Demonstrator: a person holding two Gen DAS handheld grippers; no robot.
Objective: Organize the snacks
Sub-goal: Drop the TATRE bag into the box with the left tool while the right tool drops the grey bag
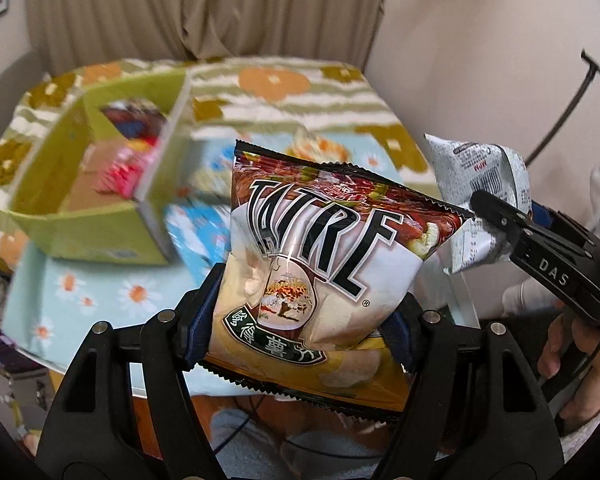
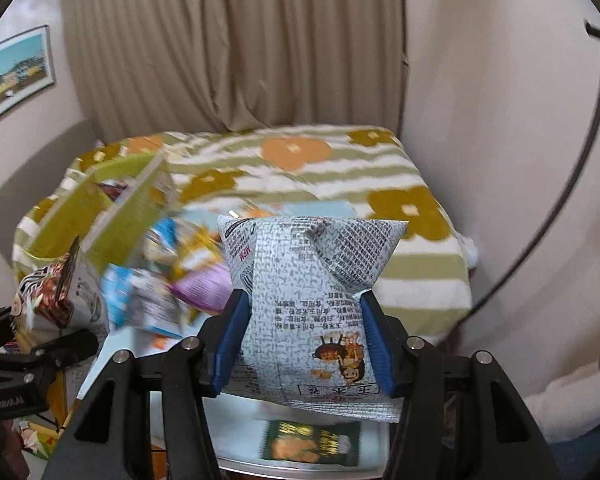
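My left gripper is shut on a brown and white chip bag and holds it in the air above the table's near edge. My right gripper is shut on a grey and white printed snack bag, also lifted. In the left wrist view the right gripper holds that grey bag to the right of the chip bag. In the right wrist view the left gripper and chip bag are at the far left. A green cardboard box holding red and dark snack packs stands at the back left.
Several loose snack packs lie blurred between the box and my grippers. A dark green packet lies on the light tray below the right gripper. The table has a flowered striped cloth. Curtain and wall stand behind.
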